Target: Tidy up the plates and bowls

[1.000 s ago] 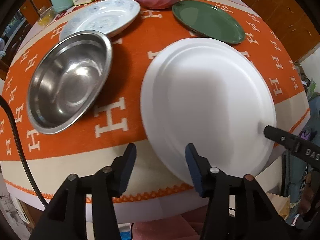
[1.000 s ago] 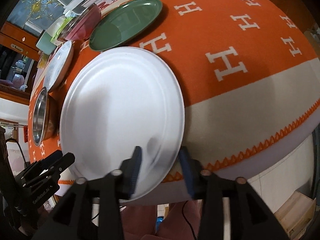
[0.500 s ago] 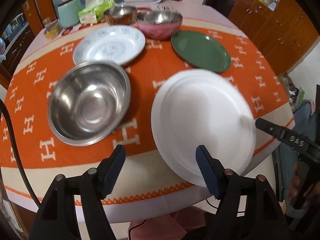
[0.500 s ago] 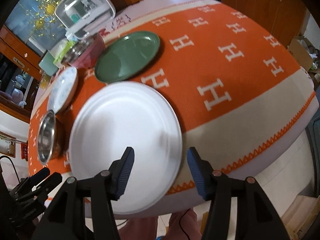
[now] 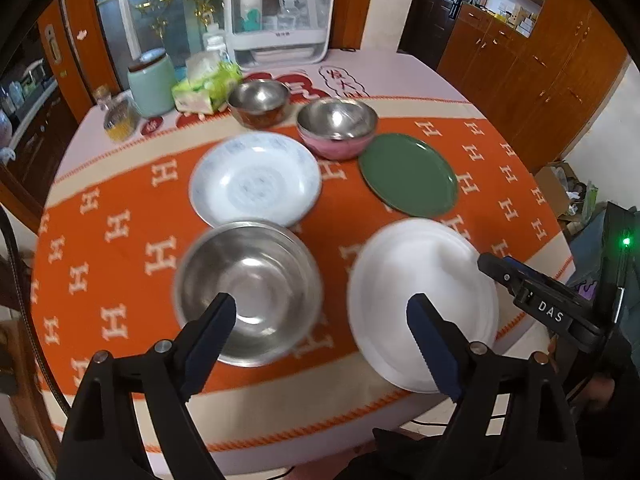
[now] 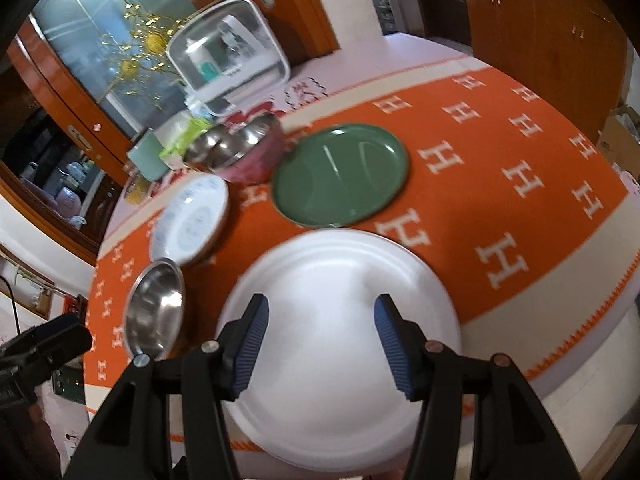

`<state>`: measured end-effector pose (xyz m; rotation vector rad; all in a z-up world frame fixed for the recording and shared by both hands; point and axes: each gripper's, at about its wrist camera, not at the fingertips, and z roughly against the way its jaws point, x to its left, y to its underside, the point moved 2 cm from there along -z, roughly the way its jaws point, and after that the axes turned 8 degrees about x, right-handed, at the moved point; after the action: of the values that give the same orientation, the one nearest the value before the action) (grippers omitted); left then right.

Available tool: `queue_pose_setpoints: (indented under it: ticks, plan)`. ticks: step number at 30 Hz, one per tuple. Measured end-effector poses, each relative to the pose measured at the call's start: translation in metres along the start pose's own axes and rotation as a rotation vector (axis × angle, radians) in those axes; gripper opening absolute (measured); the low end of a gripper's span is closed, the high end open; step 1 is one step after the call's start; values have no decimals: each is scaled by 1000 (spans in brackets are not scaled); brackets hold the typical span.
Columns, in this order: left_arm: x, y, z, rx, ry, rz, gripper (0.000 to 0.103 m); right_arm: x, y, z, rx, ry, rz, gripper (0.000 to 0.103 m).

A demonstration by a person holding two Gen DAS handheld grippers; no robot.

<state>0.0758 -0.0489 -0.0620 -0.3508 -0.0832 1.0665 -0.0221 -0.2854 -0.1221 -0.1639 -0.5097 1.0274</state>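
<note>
Looking down from both of my grippers, I see a round table [image 5: 400, 68] covered by an orange cloth [image 5: 132, 216] patterned with white H letters. I take the white plate [image 5: 404, 292] as the landmark; it lies flat on the cloth at the table's near edge.

My left gripper [image 5: 320, 340] hangs above the table with its blue-padded fingers [image 5: 210, 340] spread wide and empty. Its jaws have just been opening, and nothing sits between them. Seen through that gap is a large steel bowl [image 5: 256, 280], just left of the white plate and resting on the cloth.

My right gripper [image 6: 318, 348] hangs over the white plate [image 6: 344, 292] with its fingers [image 6: 390, 344] parted about halfway. They have just been opening slightly, and the pads are clear of the plate, gripping nothing.

Beyond the white plate lies a green plate [image 5: 408, 180], close to it but apart. Left of the green plate, behind the steel bowl, sits a white dish with a faint blue pattern [image 5: 256, 180]. Farther back stands a pink bowl with a steel lining [image 5: 338, 130], nearly touching the green plate's far rim. A smaller steel bowl [image 5: 258, 102] sits to its left. At the table's far side are a pale green jar [image 5: 152, 80], a tissue pack [image 5: 204, 88] and a white cabinet with a clear front [image 5: 278, 12].
</note>
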Motion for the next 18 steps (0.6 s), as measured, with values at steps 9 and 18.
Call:
queue_pose_setpoints:
  ticks: [9,18]
  plan:
    - [49,-34,13,3,-62,-13,87,52,-21,-9,-40,-59,37,62]
    - [102,-68,13,10,-88,3,87,94,-50,-30,-43,-125,27,62]
